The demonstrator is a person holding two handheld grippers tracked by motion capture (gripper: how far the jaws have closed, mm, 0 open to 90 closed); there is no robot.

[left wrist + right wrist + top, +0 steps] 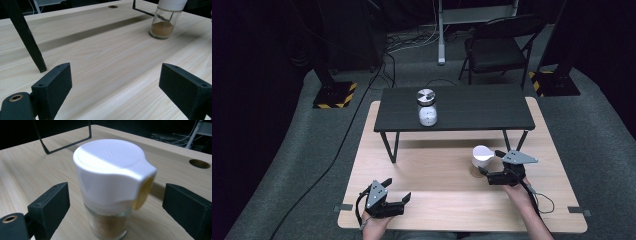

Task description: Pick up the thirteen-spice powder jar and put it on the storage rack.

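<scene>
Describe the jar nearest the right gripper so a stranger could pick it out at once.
On the light wooden table, in front of the small black bench, a glass jar stands between the right gripper's open jaws. Unlike the metal-lidded jar on the bench, it has a white spouted cap and brown powder.

Left gripper [399, 196], right gripper [491, 167]: matte black blocky jaws with screw holes, grey triangular top plates, trailing black cables.

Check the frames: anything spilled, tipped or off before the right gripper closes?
Nothing stands out. The white-capped glass jar stands upright on the wooden table, brown powder inside, none spilled. The right gripper straddles it, open. The second jar is upright on the black shelf.
</scene>
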